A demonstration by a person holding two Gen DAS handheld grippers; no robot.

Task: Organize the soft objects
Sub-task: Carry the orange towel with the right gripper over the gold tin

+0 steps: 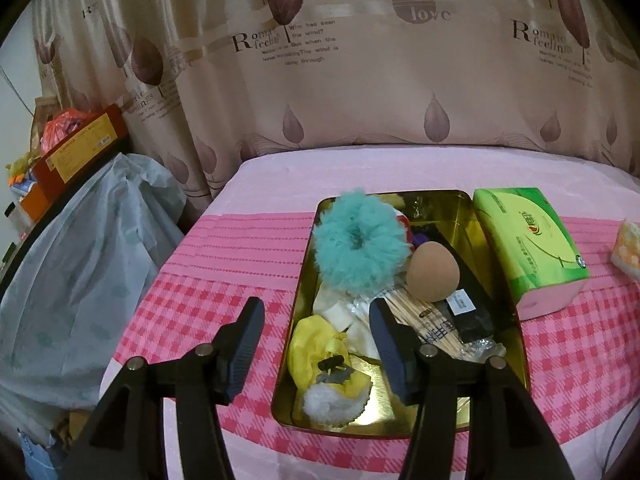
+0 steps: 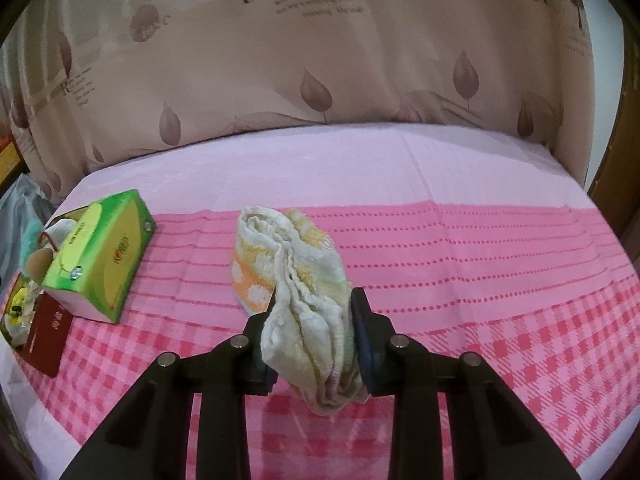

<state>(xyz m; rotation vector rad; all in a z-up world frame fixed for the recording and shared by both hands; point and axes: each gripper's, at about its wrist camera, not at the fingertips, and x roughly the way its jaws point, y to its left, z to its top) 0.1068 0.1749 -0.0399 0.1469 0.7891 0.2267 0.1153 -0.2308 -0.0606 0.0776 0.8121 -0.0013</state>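
My right claw (image 2: 314,316) is clamped on the near end of a bunched cream, yellow and orange terry towel (image 2: 296,276), its black pads pressing the folds from both sides; the rest of the towel runs ahead of the fingertips and slightly left over the pink checked and striped cloth (image 2: 480,280) covering the bed. Well to the left of that claw lies a green soft pack of tissues (image 2: 102,252), and just beyond its left side I can see the edge of the tin. My left claw (image 1: 316,312) stands wide apart with nothing between its pads, hanging over the near left part of a shallow rectangular gold metal tin (image 1: 520,344). Between and just below its fingertips lies a crumpled yellow cloth item with a white fluffy tuft (image 1: 324,364); past the right finger are a bundle of wooden sticks (image 1: 416,316) and a tan egg-shaped sponge (image 1: 432,272). Ahead of the fingertips sits a fluffy teal scrunchie (image 1: 358,240). Farthest off, a beige curtain printed with leaves and lettering (image 1: 360,80) hangs behind the bed.
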